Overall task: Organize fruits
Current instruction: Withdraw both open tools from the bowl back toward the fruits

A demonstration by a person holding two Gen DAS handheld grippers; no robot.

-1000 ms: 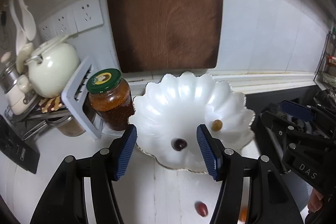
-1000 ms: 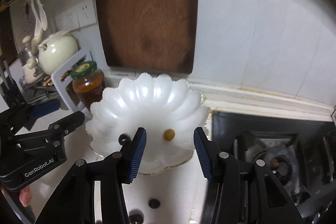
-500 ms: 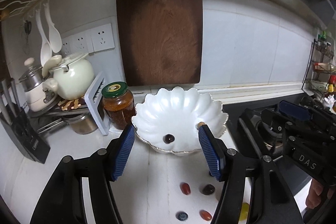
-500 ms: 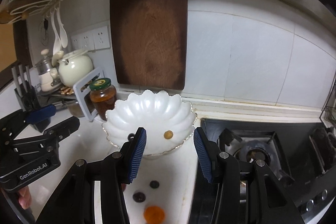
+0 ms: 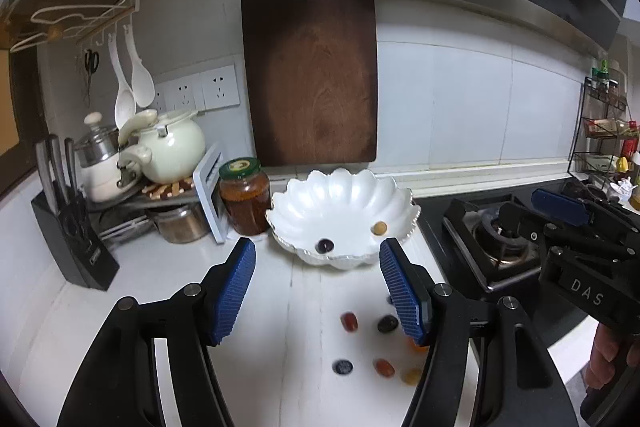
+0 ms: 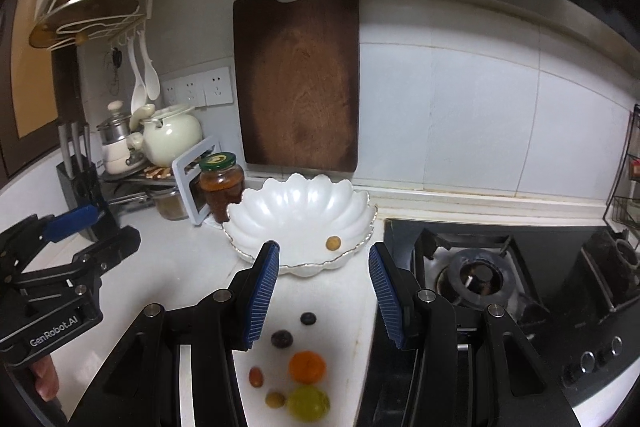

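1. Fruits are seen in two groups: a dark grape (image 5: 324, 245) and a yellowish grape (image 5: 379, 227) lie inside the white scalloped bowl (image 5: 316, 199), while the rest are scattered on the white counter (image 5: 280, 291) in front of it.
2. On the counter, an orange (image 6: 307, 366), a green round fruit (image 6: 308, 403), a dark plum-like fruit (image 6: 281, 339), a blueberry (image 6: 307, 318), a red grape (image 6: 255, 376) and a small yellowish grape (image 6: 275, 399) are seen, near each other but mostly apart.
3. The red grape is elongated, its long axis running roughly away from the camera; the other fruits are round, and no direction can be told.
4. The left gripper (image 5: 316, 291) is held above the counter with jaws wide apart and nothing between them.
5. The right gripper (image 6: 322, 291) is likewise held with jaws apart and empty, above the scattered fruits.
6. Just left of the bowl a jar (image 5: 244, 195) with a green lid is placed; behind the bowl a wooden cutting board (image 5: 310, 75) is hung on the wall.
7. A gas stove (image 6: 480, 271) is set to the right, a knife block (image 5: 68, 247) and a cream kettle (image 5: 168, 147) to the left.
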